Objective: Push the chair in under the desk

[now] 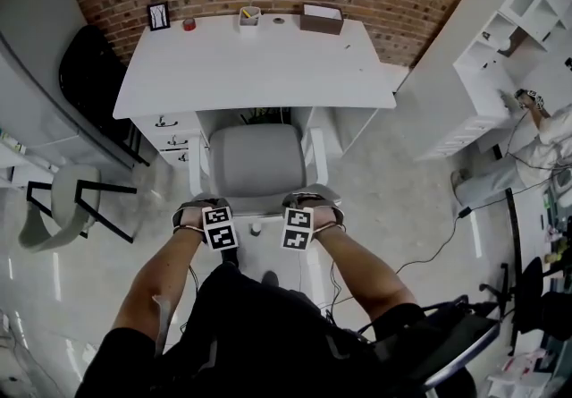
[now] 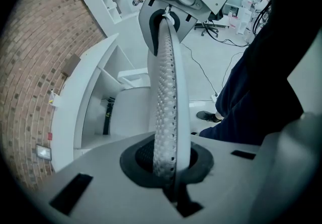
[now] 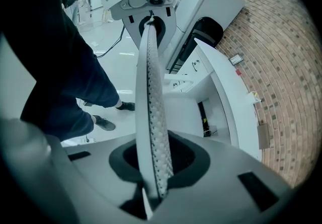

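A white office chair with a grey seat (image 1: 257, 162) stands partly under the white desk (image 1: 259, 65), its back towards me. Both grippers hold the top edge of its backrest. My left gripper (image 1: 213, 210) is shut on the left part of that edge, my right gripper (image 1: 306, 207) on the right part. In the left gripper view the backrest's white rim and mesh (image 2: 168, 92) run up from between the jaws of the left gripper (image 2: 168, 167). The right gripper view shows the same backrest edge (image 3: 151, 92) clamped in the right gripper (image 3: 156, 170), with the other gripper at its far end.
On the desk's far edge by the brick wall stand a picture frame (image 1: 159, 16), a cup (image 1: 250, 17) and a brown box (image 1: 322, 19). A drawer unit (image 1: 170, 139) sits under the desk's left side. A second chair (image 1: 67, 204) is at left, white shelving (image 1: 500, 47) at right, cables (image 1: 438, 244) on the floor.
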The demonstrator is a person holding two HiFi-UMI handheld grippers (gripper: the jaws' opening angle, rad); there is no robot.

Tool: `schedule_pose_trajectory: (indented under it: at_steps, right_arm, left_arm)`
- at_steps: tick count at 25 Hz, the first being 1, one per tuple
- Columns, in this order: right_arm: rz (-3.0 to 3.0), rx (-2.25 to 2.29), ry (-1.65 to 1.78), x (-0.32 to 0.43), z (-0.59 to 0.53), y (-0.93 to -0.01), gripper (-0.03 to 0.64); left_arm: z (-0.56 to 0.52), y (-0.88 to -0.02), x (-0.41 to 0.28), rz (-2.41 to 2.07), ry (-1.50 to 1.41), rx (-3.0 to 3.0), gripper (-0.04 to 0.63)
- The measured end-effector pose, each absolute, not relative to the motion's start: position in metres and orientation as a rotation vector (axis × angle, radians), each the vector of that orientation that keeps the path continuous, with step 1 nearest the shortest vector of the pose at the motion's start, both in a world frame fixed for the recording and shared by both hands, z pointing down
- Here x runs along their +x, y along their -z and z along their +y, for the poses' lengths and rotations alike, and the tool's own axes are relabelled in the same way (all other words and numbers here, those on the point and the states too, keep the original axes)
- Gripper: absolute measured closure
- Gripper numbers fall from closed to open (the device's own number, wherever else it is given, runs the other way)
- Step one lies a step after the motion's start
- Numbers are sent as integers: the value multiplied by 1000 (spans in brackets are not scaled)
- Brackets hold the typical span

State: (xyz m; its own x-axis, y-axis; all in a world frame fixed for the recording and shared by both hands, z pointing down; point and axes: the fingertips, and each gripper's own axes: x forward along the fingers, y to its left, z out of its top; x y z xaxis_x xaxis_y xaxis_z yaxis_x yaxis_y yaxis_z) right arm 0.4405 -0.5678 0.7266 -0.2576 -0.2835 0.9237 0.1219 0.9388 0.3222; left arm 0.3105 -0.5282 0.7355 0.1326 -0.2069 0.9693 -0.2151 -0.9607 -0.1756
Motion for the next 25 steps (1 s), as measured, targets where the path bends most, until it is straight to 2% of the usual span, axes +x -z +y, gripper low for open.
schedule_pose_trajectory:
  at_steps: [21, 25]
  right_arm:
    - [-1782, 133, 340, 438, -604, -728, 537]
    - [-1791, 167, 320, 430, -598, -727, 523]
  left_arm:
    - [-565, -736, 307, -423, -2005, 2376, 578]
    - [-566, -735, 297, -460, -2026, 2388, 554]
